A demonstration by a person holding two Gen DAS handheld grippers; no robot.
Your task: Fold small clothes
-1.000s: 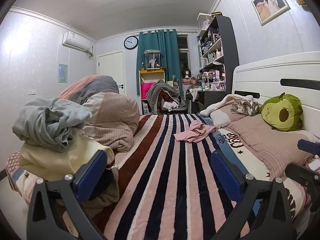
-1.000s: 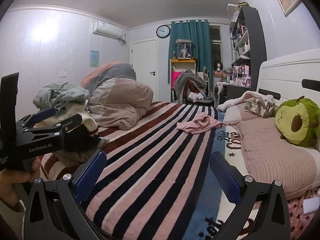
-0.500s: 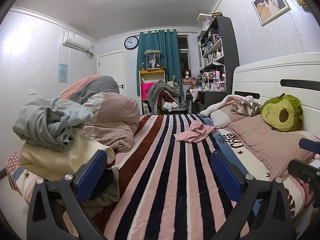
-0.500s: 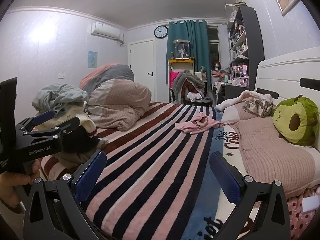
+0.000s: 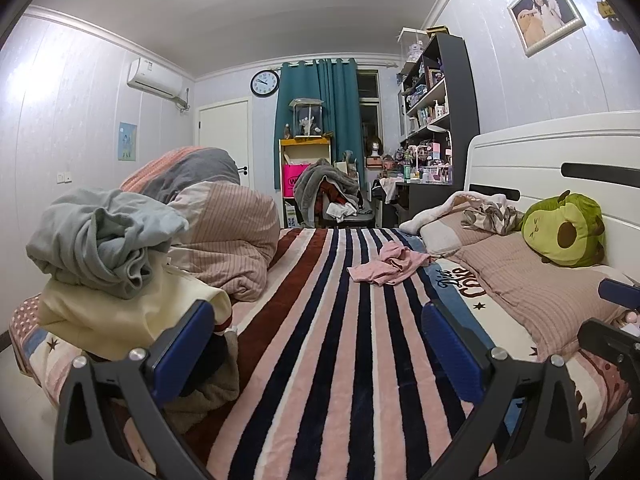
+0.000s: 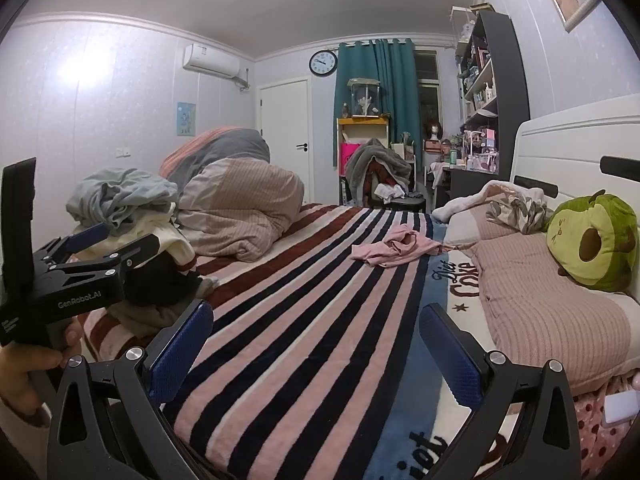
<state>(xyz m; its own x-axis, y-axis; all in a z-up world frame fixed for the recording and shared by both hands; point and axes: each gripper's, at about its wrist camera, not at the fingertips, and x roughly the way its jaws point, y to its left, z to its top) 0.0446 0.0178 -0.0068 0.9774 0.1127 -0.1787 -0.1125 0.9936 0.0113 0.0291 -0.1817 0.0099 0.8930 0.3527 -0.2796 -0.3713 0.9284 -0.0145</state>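
A small crumpled pink garment (image 5: 386, 266) lies on the striped blanket (image 5: 344, 364) mid-bed, well ahead of both grippers; it also shows in the right wrist view (image 6: 396, 248). My left gripper (image 5: 316, 344) is open and empty, low over the near end of the bed. My right gripper (image 6: 316, 350) is open too, with nothing between its blue pads (image 6: 452, 350). The left gripper (image 6: 96, 256) appears at the left of the right wrist view, held by a hand (image 6: 28, 364). A pile of grey and cream clothes (image 5: 104, 264) sits just left of it.
A bunched striped duvet (image 5: 228, 236) fills the far left of the bed. Pillows (image 5: 532, 288), an avocado plush (image 5: 568, 232) and the white headboard (image 5: 540, 160) line the right side. A chair heaped with clothes (image 5: 328, 196) and shelves (image 5: 436, 120) stand beyond the bed.
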